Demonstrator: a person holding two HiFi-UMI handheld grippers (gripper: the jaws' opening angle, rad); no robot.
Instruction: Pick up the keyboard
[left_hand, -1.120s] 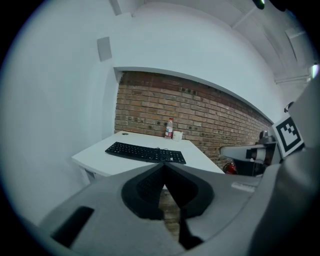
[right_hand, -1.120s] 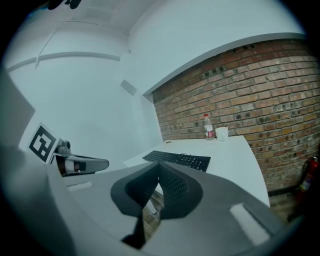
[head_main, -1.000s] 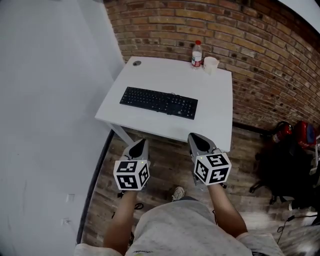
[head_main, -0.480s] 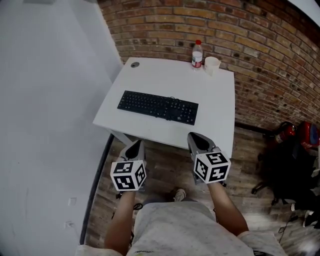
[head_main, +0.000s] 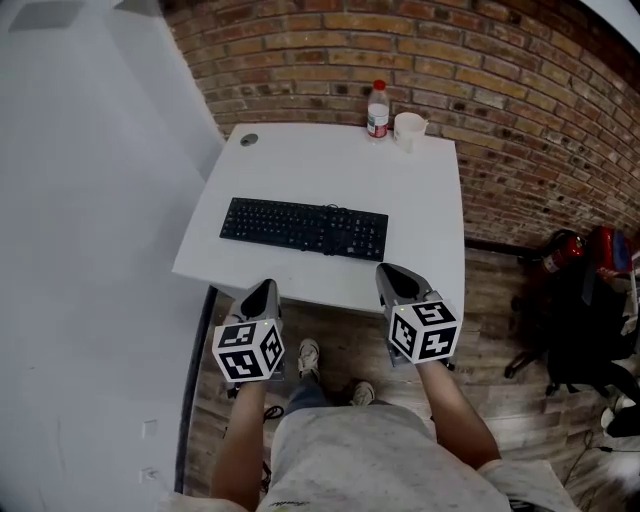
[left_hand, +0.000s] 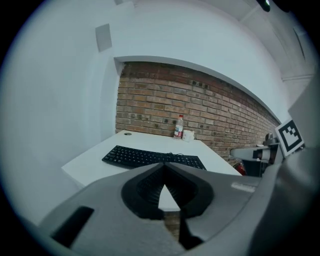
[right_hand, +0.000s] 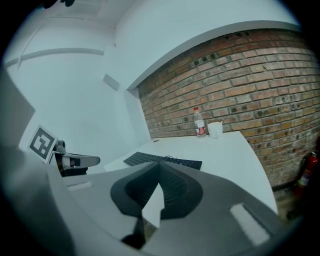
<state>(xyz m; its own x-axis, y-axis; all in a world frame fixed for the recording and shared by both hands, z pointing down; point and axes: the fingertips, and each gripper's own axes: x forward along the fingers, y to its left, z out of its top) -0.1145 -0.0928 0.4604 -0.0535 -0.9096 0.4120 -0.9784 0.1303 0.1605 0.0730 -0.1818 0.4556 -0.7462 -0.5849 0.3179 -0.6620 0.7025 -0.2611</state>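
A black keyboard (head_main: 304, 228) lies flat on the white table (head_main: 420, 250), its long side across my view; it also shows in the left gripper view as the keyboard (left_hand: 150, 158) and in the right gripper view as the keyboard (right_hand: 162, 161). My left gripper (head_main: 264, 291) is shut and empty, hovering at the table's near edge, short of the keyboard's left half. My right gripper (head_main: 392, 274) is shut and empty too, over the near edge below the keyboard's right end. Neither touches the keyboard.
A plastic bottle with a red cap (head_main: 377, 109) and a white cup (head_main: 408, 128) stand at the table's far edge by the brick wall. A white wall runs along the left. Dark bags and a chair (head_main: 580, 290) sit on the wooden floor at right.
Both grippers and I have come closer to the table; the grippers now reach its near edge. Jaws stayed shut. The keyboard has not moved.
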